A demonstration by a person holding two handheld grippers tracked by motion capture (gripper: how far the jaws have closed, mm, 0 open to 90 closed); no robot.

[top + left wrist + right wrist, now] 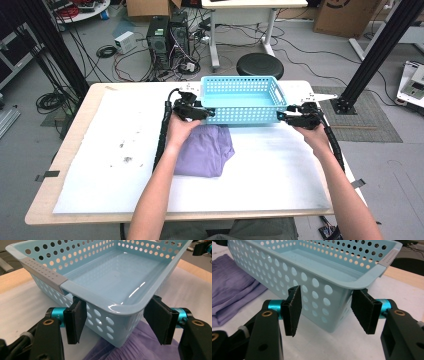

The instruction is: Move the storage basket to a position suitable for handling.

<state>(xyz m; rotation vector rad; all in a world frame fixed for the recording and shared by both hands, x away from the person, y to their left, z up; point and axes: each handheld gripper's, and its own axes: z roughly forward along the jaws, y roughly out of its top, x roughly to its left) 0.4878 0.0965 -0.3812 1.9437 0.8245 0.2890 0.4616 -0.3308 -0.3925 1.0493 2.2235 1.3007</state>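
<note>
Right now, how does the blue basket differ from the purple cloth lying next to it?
The blue basket is rigid plastic, its walls full of round holes; the purple cloth is soft, folded fabric. The basket stands upright with nothing inside it; the cloth lies flat. The left gripper and right gripper each straddle a near corner of the basket; neither reaches for the cloth. Both rest on the white mat.

Purple cloth [205, 152] far edge hidden under basket [243, 95]; left forearm covers its left part.
</note>
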